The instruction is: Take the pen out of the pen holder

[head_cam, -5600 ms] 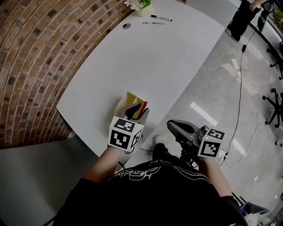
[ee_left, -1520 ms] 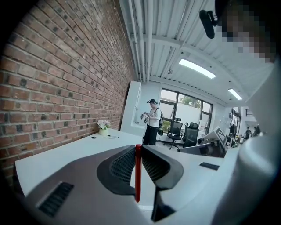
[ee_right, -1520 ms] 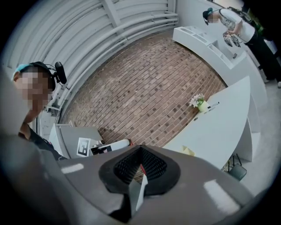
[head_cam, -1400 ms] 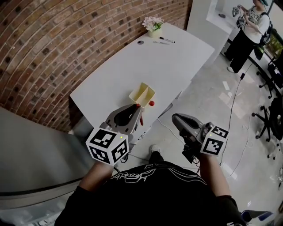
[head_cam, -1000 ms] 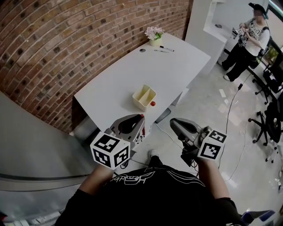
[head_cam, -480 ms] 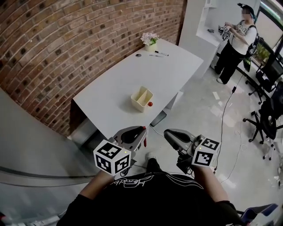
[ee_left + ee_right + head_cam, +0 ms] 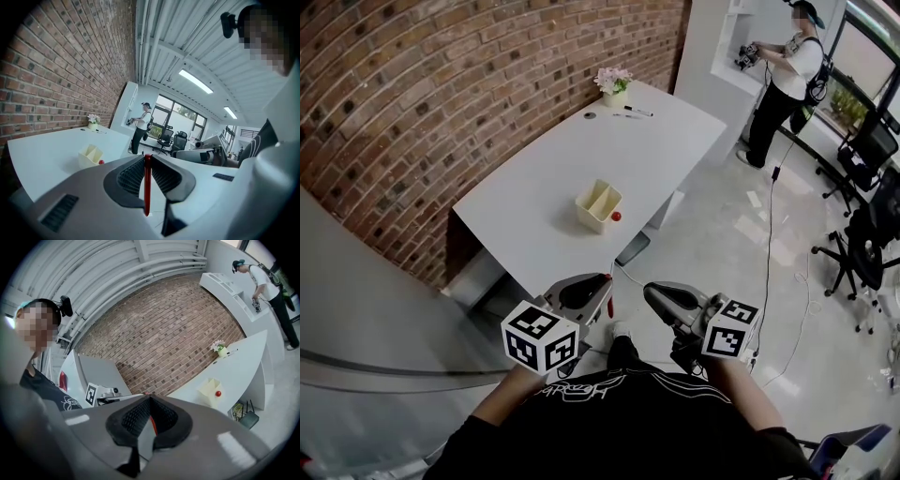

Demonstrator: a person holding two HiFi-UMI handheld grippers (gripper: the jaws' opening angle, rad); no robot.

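Observation:
The cream pen holder (image 7: 599,205) stands near the white table's (image 7: 544,178) front edge, with a small red ball (image 7: 617,217) beside it. Both also show in the left gripper view: the pen holder (image 7: 90,156) and the ball (image 7: 101,162). My left gripper (image 7: 605,281) hangs off the table, well short of the holder, shut on a red pen (image 7: 147,187) that stands upright between its jaws. My right gripper (image 7: 652,292) is beside it over the floor, jaws meeting with nothing held. In the right gripper view the holder (image 7: 210,390) lies far ahead.
A flower pot (image 7: 614,86) and markers (image 7: 633,112) sit at the table's far end. A brick wall (image 7: 441,84) runs along the left. A person (image 7: 778,80) stands at a counter at the back right, near office chairs (image 7: 862,141). A cable (image 7: 766,253) trails across the floor.
Both grippers, the left with the red pen in it, have drawn back from the table; the holder now lies farther off and smaller. The person at the back has shifted.

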